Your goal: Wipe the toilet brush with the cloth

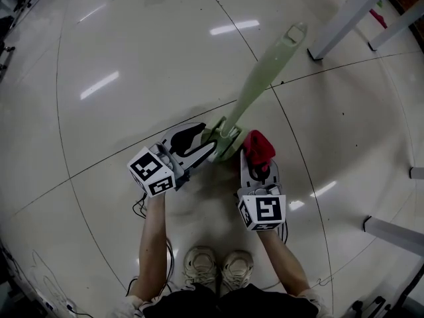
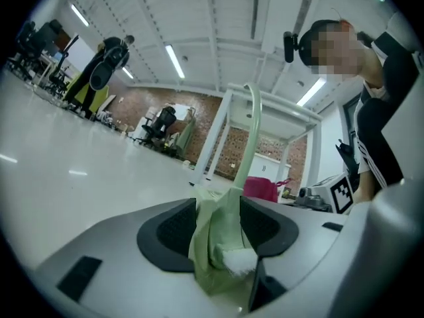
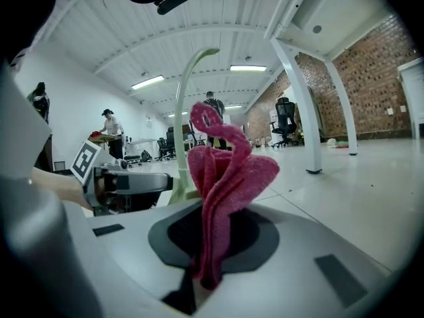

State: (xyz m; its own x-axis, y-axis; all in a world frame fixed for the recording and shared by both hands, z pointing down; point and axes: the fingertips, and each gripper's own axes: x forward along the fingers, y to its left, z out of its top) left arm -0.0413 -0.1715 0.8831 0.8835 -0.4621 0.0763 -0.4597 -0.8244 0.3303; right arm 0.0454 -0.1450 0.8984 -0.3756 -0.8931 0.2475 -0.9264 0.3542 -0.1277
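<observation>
The pale green toilet brush [image 1: 262, 78] stretches from my left gripper up toward the top right of the head view. My left gripper [image 1: 211, 146] is shut on its wide head end [image 2: 215, 244], where white bristles [image 2: 240, 262] show between the pads; the handle [image 2: 250, 134] rises ahead. My right gripper [image 1: 255, 162] is shut on a bunched red cloth [image 1: 258, 146], which stands up from the jaws [image 3: 222, 184]. The cloth sits just right of the brush's lower end, close beside it; whether they touch I cannot tell.
White table legs [image 1: 348, 15] stand at the top right, and more frame parts [image 1: 394, 234] lie at the right edge. The person's shoes [image 1: 218, 267] are below the grippers on the glossy floor. Cables [image 1: 142, 207] trail near the left arm.
</observation>
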